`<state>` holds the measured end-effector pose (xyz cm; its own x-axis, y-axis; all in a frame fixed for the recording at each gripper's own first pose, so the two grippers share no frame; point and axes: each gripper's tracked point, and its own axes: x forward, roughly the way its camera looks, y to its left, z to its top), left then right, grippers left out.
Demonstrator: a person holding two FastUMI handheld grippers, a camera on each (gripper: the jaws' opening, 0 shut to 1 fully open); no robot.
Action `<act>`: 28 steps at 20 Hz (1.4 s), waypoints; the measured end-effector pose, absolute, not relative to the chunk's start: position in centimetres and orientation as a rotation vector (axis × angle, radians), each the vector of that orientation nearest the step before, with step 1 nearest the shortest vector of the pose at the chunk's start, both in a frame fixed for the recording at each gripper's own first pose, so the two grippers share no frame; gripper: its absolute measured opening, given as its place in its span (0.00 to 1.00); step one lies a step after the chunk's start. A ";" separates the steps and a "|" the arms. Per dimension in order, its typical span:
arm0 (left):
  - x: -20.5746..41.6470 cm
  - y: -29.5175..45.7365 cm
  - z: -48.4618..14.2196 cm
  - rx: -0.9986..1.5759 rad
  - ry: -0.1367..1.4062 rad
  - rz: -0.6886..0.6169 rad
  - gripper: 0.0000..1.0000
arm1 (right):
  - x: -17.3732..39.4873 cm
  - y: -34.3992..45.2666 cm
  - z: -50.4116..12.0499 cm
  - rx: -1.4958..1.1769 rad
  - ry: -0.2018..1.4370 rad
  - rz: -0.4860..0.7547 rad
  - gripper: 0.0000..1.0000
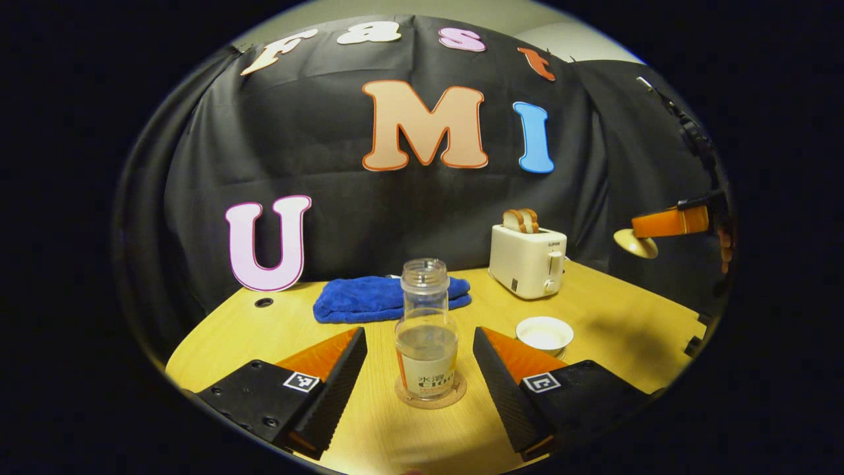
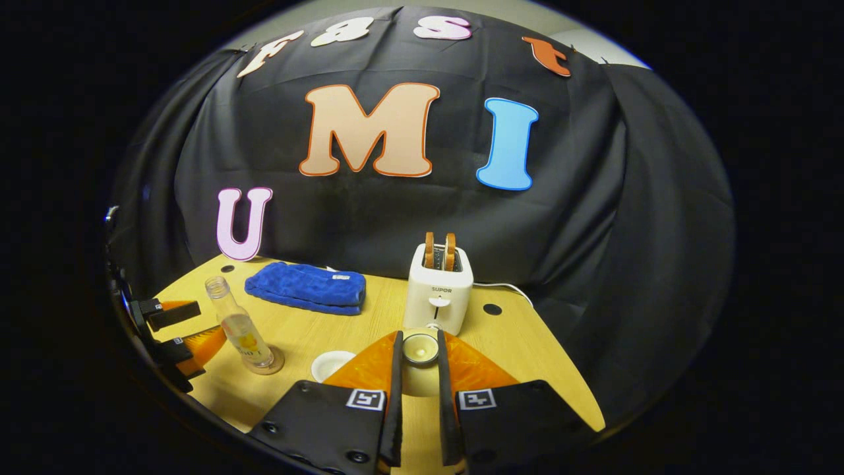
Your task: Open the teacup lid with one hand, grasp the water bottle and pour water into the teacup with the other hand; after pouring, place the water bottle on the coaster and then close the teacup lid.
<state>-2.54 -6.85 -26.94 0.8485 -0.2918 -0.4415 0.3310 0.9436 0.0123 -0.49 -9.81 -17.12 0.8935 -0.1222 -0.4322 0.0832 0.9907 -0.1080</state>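
- left gripper (image 1: 420, 369): spread wide, one finger either side of the water bottle (image 1: 426, 330), not touching.
- water bottle: upright on the round coaster (image 1: 430, 398), uncapped, part full; clear and smooth, likely light but slippery, easy to tip with the mouth open. best taken at the labelled lower body, not the narrow neck.
- blue towel (image 1: 389, 298) folded behind the bottle.
- teacup (image 1: 544, 334): uncovered on the wooden table (image 1: 613, 330), just right of the bottle; probably ceramic, so fragile.
- toaster (image 1: 527, 258) with bread at the back.
- right gripper (image 2: 419, 359): closed narrow on the teacup lid (image 2: 420, 349), held in the air above the table; small, smooth, brittle, worth lowering gently by its knob.
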 end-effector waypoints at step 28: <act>-0.4 -7.9 -34.7 0.243 0.582 -0.393 0.76 | -4.2 -11.9 -16.5 -0.062 0.486 -0.141 0.26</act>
<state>-0.38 -7.89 -34.75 0.7645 -0.2900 -0.5756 0.4250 0.8982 0.1119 -4.22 -11.87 -16.53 0.8749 -0.1503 -0.4604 0.1206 0.9883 -0.0934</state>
